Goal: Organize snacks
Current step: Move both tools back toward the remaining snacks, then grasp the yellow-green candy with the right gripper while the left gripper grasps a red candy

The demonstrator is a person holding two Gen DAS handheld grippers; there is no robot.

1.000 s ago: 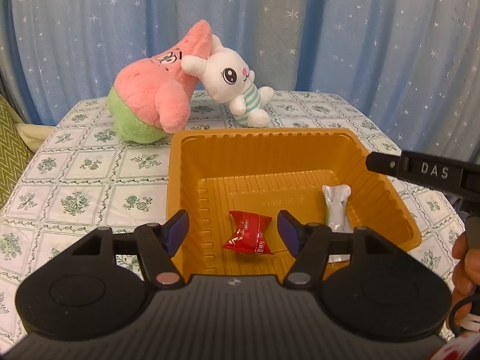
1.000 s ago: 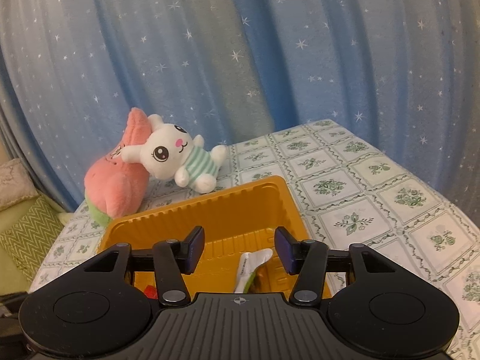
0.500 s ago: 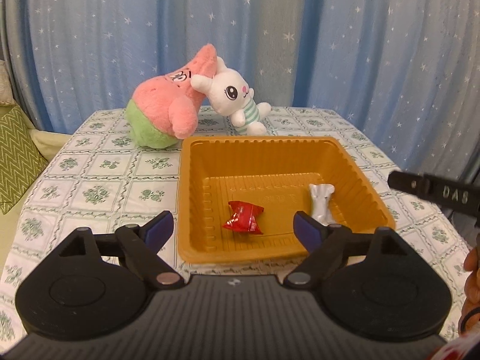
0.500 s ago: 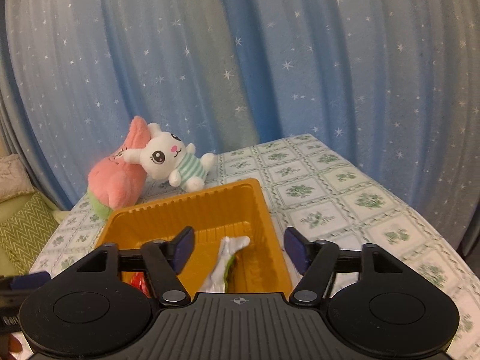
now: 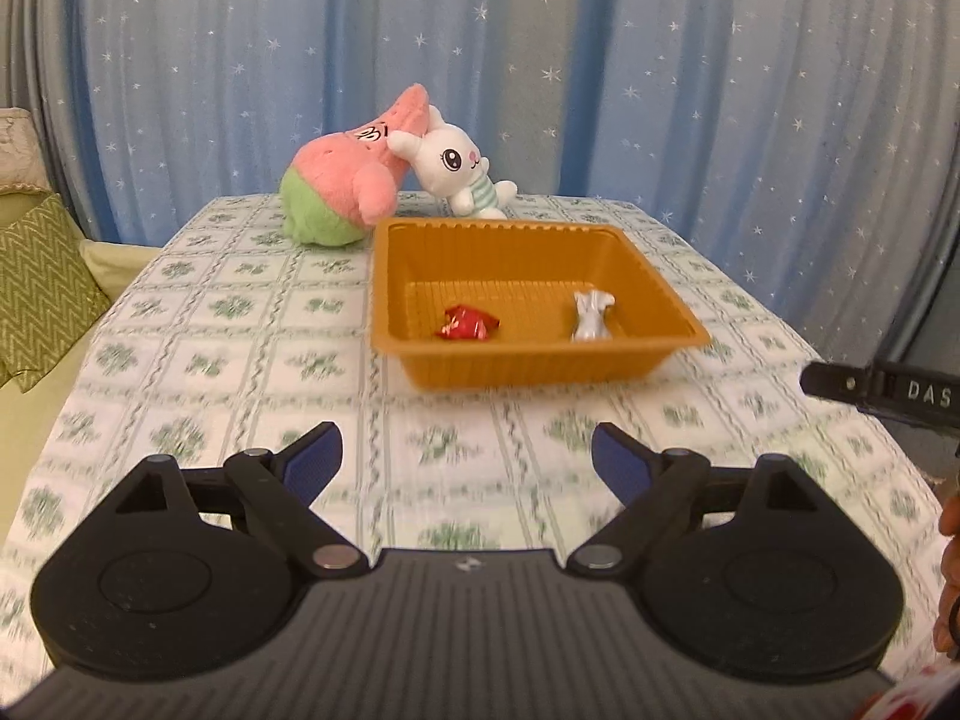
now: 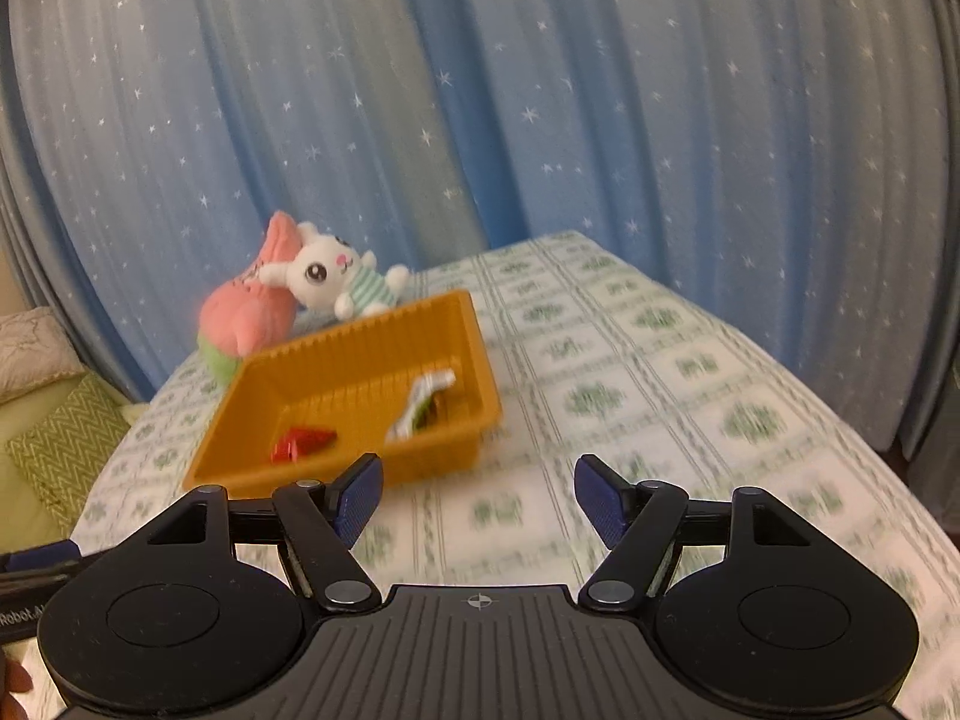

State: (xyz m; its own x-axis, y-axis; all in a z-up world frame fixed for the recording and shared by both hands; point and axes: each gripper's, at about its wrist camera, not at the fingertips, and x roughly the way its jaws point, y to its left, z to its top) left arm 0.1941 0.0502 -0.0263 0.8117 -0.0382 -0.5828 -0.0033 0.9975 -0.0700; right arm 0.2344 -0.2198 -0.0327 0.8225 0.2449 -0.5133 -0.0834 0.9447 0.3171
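My left hand-held gripper (image 5: 467,461) sits low in the frame, jaws opening wide, nothing between them, only tabletop (image 5: 240,324) behind. My right hand-held gripper (image 6: 474,495) is likewise empty, jaws opening. Above them, mid-frame, the orange tray (image 5: 528,369) rests on the tabletop, its long axis running left to right in the left wrist view. Inside lie a red snack (image 5: 469,324) at lower left, long axis roughly horizontal, and a silver snack (image 5: 591,317) at lower right, pointing toward the far wall of the tray.
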